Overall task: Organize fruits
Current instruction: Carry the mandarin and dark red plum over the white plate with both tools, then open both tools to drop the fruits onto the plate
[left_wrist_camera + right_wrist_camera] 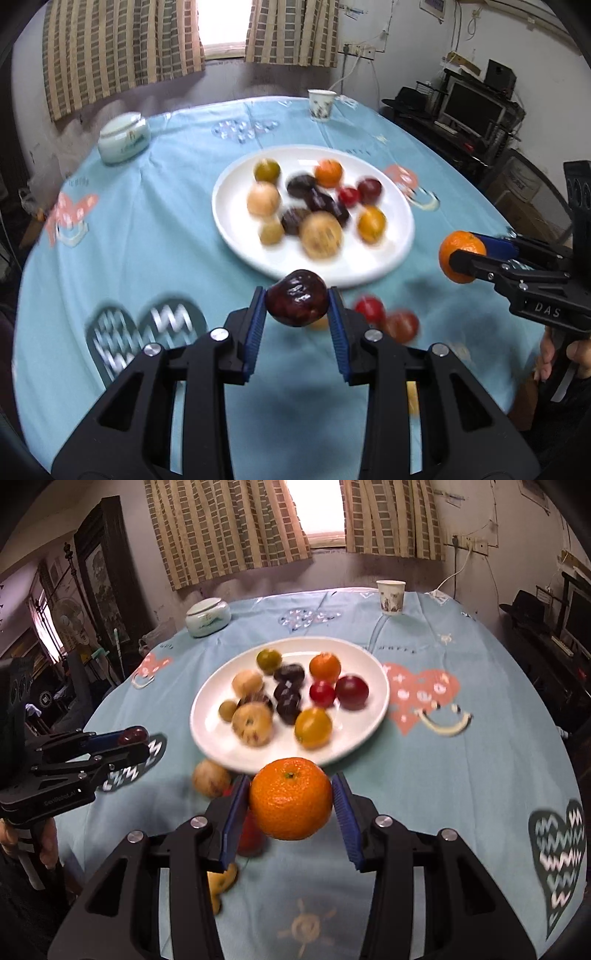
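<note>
Your left gripper (pixel 297 308) clamps a plum (pixel 297 298), your right gripper (pixel 291 805) an orange (pixel 290 798), both aloft near the plate (pixel 369 275). Risk: dropped fruit strikes the crowded plate and scatters pieces.

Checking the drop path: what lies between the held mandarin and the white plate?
Only bare blue tablecloth; in the right wrist view the mandarin hangs just short of the plate's near rim.
</note>
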Available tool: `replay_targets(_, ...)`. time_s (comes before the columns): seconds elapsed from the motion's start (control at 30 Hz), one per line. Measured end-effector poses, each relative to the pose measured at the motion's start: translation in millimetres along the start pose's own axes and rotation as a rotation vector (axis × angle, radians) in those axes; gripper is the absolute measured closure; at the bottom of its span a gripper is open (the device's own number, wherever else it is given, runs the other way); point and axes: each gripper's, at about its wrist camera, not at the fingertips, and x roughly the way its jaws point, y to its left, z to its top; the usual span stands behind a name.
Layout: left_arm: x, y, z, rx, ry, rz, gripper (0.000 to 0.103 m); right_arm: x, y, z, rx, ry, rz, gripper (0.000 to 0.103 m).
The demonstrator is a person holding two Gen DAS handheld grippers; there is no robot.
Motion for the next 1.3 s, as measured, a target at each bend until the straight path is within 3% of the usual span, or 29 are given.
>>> replay_targets(0.1, 19, 9, 37, 0.011, 0.0, 0.031, 0.069, 25, -10, 24, 0.021, 0.013, -0.005, 0.057)
replay_targets(0.27, 58, 28, 71, -0.02, 0.036, 0.075, 0.069, 62, -25, 48, 0.051, 0.042, -0.037, 0.057)
replay_targets(0.63, 111, 51, 81, -0.093, 0.113, 0.056, 0.069, 88, -43, 59, 0.071, 0.061, -0.053, 0.057)
replay_targets(0.7, 112, 52, 82, -0.099, 0.116, 0.059, 0.061, 91, -44, 59, 0.078, 0.074, -0.056, 0.055)
replay_targets(0.73, 110, 52, 82, -0.103, 0.112, 0.059, 0.046, 93, -45, 60, 0.085, 0.077, -0.06, 0.05)
replay_targets(0.77, 104, 52, 83, -0.108, 0.092, 0.058, 0.038, 93, -46, 61, 0.09, 0.072, -0.064, 0.042)
replay_targets(0.83, 92, 50, 86, -0.105, 0.063, 0.064, 0.038, 85, -46, 63, 0.09, 0.037, -0.085, 0.034)
replay_targets(1.0, 44, 38, 81, -0.082, -0.014, 0.052, 0.026, 58, -44, 66, 0.081, -0.021, -0.096, 0.033)
replay_targets(1.17, 7, 18, 53, -0.049, -0.054, 0.03, 0.015, 33, -47, 55, 0.114, -0.022, -0.096, 0.033)
replay_targets(1.3, -1, 3, 18, -0.055, -0.027, -0.028, 0.014, 6, -47, 34, 0.137, -0.025, -0.099, 0.032)
